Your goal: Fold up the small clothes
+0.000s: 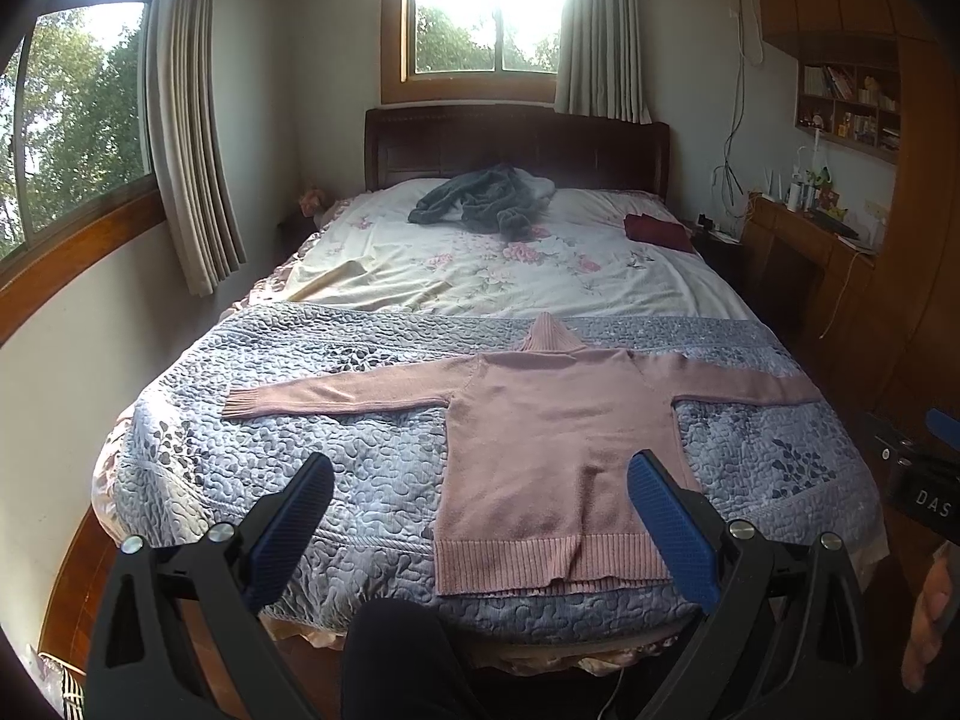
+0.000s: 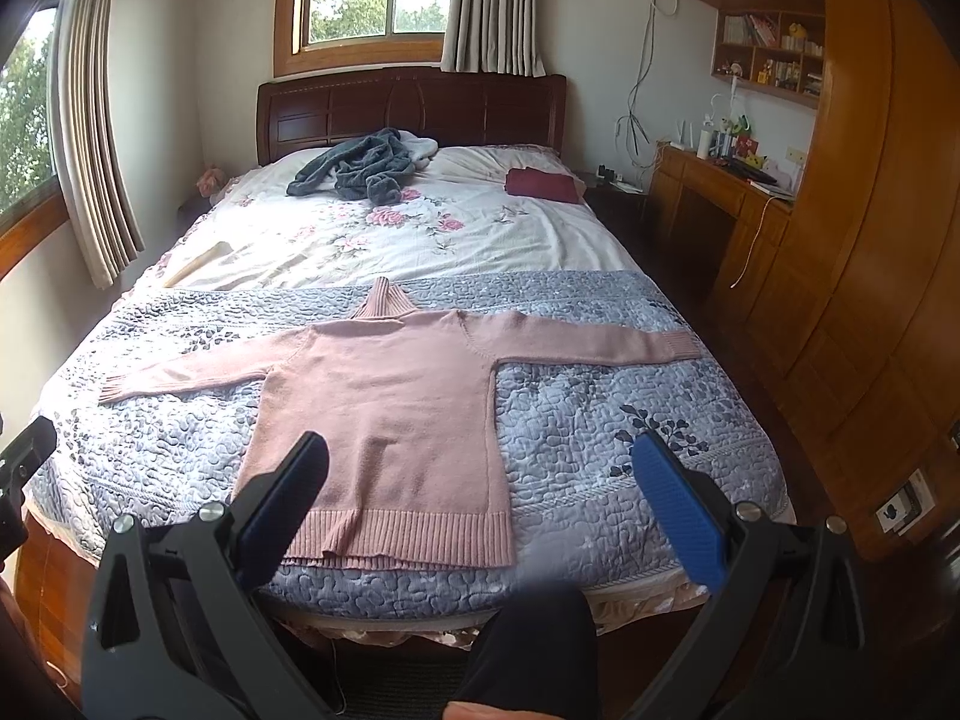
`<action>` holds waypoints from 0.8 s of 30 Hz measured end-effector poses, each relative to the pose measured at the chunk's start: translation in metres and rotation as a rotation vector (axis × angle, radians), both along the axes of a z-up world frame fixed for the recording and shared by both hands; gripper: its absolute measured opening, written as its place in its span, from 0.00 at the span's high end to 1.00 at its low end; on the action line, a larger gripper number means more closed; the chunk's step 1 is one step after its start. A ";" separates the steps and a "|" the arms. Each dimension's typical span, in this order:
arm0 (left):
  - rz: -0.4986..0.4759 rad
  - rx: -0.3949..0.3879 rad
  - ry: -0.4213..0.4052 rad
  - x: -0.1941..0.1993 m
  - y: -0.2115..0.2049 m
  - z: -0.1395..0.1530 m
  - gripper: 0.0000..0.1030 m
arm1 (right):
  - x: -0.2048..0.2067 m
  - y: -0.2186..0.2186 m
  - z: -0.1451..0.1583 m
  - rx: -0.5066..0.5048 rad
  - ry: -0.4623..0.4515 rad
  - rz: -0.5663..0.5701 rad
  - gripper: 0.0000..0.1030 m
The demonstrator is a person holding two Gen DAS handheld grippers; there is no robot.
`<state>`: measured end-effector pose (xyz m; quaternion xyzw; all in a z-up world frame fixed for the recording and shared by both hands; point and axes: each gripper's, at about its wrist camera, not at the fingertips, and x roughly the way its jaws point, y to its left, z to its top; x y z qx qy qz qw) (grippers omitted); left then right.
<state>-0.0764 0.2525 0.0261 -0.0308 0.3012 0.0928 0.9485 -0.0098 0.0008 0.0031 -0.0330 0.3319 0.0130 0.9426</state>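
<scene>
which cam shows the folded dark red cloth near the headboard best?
Right wrist view: the dark red cloth sits fully visible, flat on the floral sheet, with clear edges. In the left wrist view it is smaller, darker and pushed toward the bed's edge.

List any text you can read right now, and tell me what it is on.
"DAS": white letters on the black device at the right edge of the left wrist view; cut off there, may continue.
Book spines on the wall shelf: too small to read.
Pink sweater and blue quilt: no text visible.
</scene>
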 end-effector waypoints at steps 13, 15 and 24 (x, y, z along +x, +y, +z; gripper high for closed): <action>0.003 0.001 -0.003 0.000 0.001 0.003 0.04 | -0.001 0.000 0.000 -0.003 -0.002 -0.002 0.03; 0.003 0.000 -0.003 0.000 0.001 0.003 0.04 | -0.001 -0.001 0.000 -0.002 -0.002 -0.002 0.03; 0.004 0.005 -0.006 0.001 0.002 0.004 0.04 | -0.001 0.000 0.001 -0.001 -0.003 0.000 0.03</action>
